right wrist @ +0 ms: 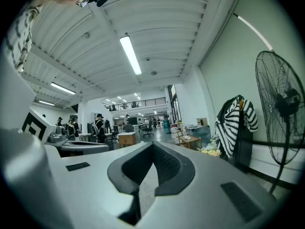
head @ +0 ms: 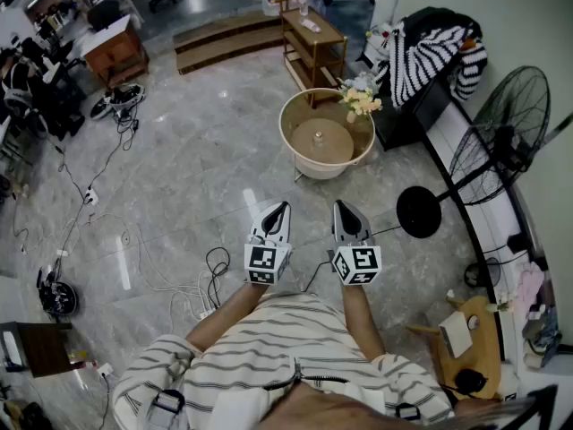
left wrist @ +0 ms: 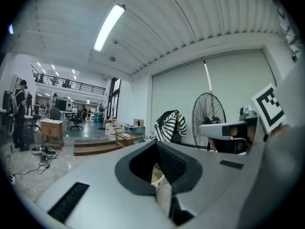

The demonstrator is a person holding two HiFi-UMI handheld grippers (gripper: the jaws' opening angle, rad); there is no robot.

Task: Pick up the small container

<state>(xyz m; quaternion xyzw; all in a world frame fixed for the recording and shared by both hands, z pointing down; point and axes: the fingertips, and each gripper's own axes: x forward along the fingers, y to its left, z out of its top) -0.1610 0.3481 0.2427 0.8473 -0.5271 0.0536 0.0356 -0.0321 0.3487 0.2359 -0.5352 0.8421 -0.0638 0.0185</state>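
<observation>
Left claw (head: 279,211) and right claw (head: 344,206) are held level side by side, each with jaws pressed together and nothing between them. Well ahead on the marble floor (head: 197,159) stands a wide rimmed tub (head: 295,119). The small container appears to be the knobbed beige round (head: 320,141) sitting inside it, though that is hard to confirm from here. Risks: a claw arriving closed would nudge the container rather than take it; the tub wall could block a level reach; the flowers (head: 361,102) at the rim could be knocked; loose cables (head: 210,271) lie near the person's path.
</observation>
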